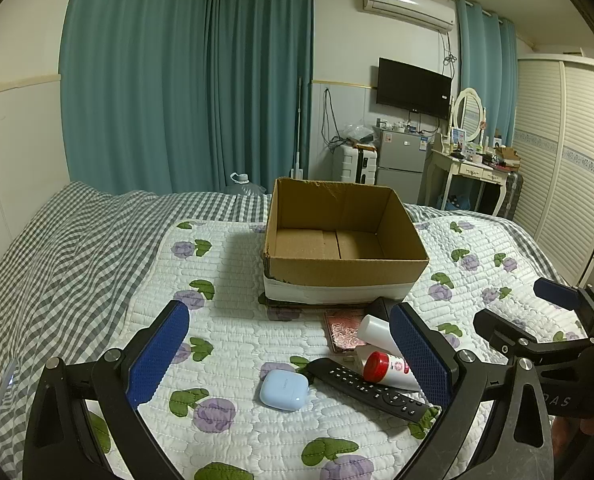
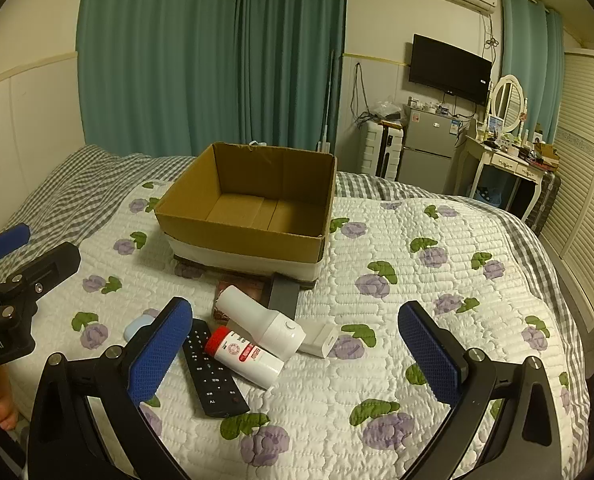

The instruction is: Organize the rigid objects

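- The left gripper and right gripper filled the lower frame, fingers spread wide, holding nothing.
- Between the blue pads lay the earbud case, remote and red-capped bottle: light, stiff, likely slippery; best pinched across their narrow middles.
- Centre frame, the cardboard box stood empty.

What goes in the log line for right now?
left gripper: open | right gripper: open | cardboard box: empty | remote, red-capped bottle: on quilt
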The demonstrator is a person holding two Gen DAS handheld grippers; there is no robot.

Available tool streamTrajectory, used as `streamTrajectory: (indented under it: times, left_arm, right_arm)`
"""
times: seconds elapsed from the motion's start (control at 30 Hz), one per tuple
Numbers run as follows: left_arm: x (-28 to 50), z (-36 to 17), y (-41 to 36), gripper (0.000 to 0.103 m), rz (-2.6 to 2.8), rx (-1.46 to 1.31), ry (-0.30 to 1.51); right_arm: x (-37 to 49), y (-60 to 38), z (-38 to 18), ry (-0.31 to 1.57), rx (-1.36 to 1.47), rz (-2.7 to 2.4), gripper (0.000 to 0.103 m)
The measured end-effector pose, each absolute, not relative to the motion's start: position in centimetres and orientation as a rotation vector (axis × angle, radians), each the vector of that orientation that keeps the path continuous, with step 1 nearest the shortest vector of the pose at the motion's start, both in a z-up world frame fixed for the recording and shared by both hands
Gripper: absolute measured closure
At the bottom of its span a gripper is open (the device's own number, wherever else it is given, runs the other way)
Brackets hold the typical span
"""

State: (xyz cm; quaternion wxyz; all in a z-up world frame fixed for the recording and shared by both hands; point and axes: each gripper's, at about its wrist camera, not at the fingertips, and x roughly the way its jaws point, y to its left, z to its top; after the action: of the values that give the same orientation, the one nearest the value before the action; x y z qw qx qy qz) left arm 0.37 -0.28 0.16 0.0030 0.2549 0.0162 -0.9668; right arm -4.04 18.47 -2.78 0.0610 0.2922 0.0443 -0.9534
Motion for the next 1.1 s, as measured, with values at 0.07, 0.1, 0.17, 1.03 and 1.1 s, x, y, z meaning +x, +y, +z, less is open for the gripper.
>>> streamTrajectory:
  times: [0.07, 0.1, 0.17, 1.03, 1.1]
  left_arm:
    - [0.37, 0.16, -0.27, 0.0, -3.031, 0.8, 0.05]
    - [0.36, 0.17, -0.29, 0.0, -3.032, 0.8, 0.05]
    - [0.37, 0.17, -0.28, 0.0, -3.032, 0.799, 0.048]
    - [0.39, 0.31, -0.45, 0.001, -3.035, 0.786, 0.046]
    - [0.43, 0.3, -0.42, 0.001, -3.034, 0.787, 0.046]
  right_arm:
    - [-4.07, 18.45, -2.8, 0.134, 0.885, -2.884, 0.0]
    - [-4.06, 18.43, -2.81, 0.134, 0.886, -2.884, 0.0]
    - [-4.08, 18.44, -2.79, 0.135, 0.886, -2.884, 0.0]
    - [-4.0, 17.8, -2.98, 0.145, 0.888, -2.876, 0.0]
    - [-4.1, 17.77, -2.92, 0.148, 0.891, -2.872, 0.0]
